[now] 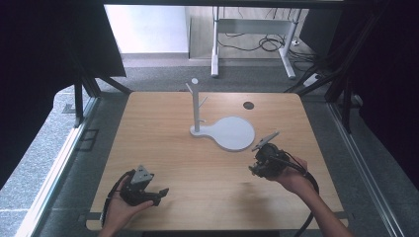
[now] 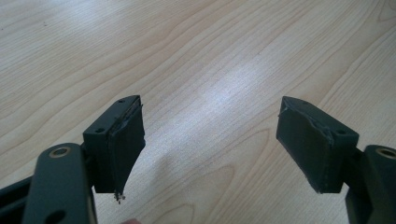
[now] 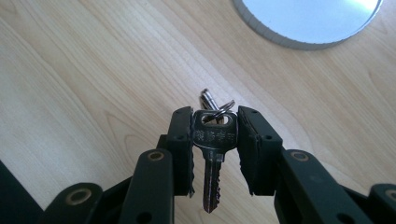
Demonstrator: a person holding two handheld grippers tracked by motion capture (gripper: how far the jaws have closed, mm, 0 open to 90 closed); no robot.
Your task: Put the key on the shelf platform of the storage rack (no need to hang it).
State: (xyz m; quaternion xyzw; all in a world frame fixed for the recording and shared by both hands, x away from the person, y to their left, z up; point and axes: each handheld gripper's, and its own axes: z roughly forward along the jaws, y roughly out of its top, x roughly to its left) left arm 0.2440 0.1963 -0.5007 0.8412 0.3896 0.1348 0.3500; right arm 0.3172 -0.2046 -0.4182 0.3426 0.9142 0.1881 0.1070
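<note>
The high view looks forward and down from above the person's side, far enough back to take in the whole worktop (image 1: 163, 148), the white stand (image 1: 197, 106) with its round base, and both hands at the near edge. The left gripper view rides low and close, looking along its parted jaws at bare wood grain. The right gripper view sits just as close behind its own jaws, and shares with the high view the round base's rim (image 3: 280, 39).
</note>
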